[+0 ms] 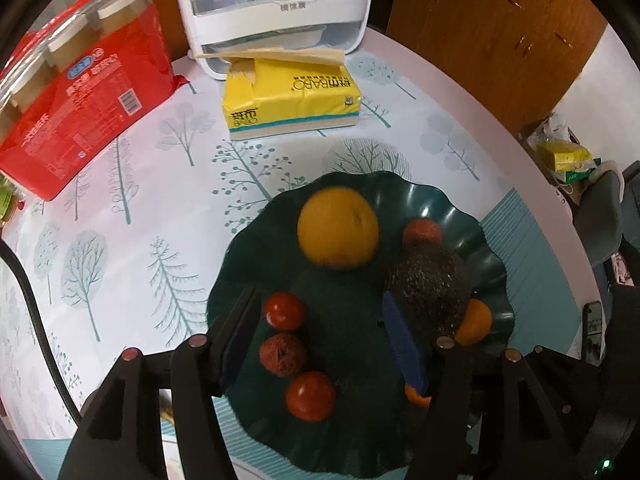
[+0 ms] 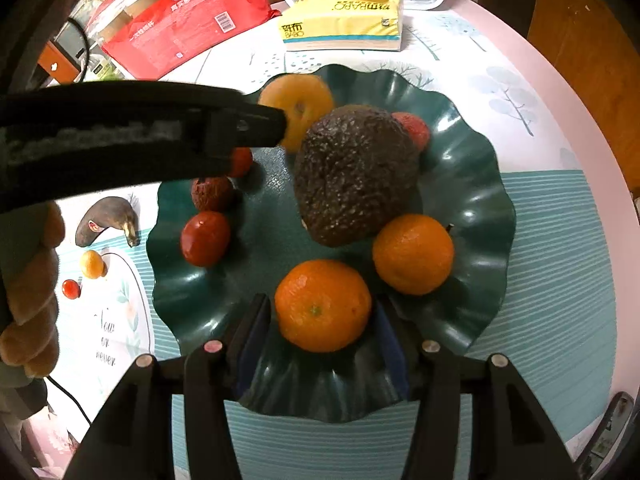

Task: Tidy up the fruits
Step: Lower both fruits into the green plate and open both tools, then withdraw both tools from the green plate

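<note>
A dark green wavy plate (image 1: 480, 240) (image 2: 480, 184) holds a yellow orange (image 1: 338, 227) (image 2: 298, 110), a dark avocado (image 1: 428, 292) (image 2: 354, 176), two tangerines (image 2: 323, 306) (image 2: 414, 254), red tomatoes (image 1: 285, 311) (image 1: 311, 396) (image 2: 205, 238) and brown lychees (image 1: 283, 354) (image 1: 422, 232) (image 2: 212, 192). My left gripper (image 1: 320, 344) is open over the plate, its right pad beside the avocado, holding nothing. My right gripper (image 2: 320, 340) stands open around the near tangerine; whether the pads touch it is unclear. The left gripper's arm (image 2: 120, 136) crosses the right wrist view.
A yellow tissue pack (image 1: 292, 98) (image 2: 344, 22), a red package (image 1: 80, 100) (image 2: 188, 12) and a white appliance (image 1: 276, 12) stand at the back. A dark banana (image 2: 106, 226), a small yellow fruit (image 2: 92, 264) and a small tomato (image 2: 71, 289) lie left of the plate.
</note>
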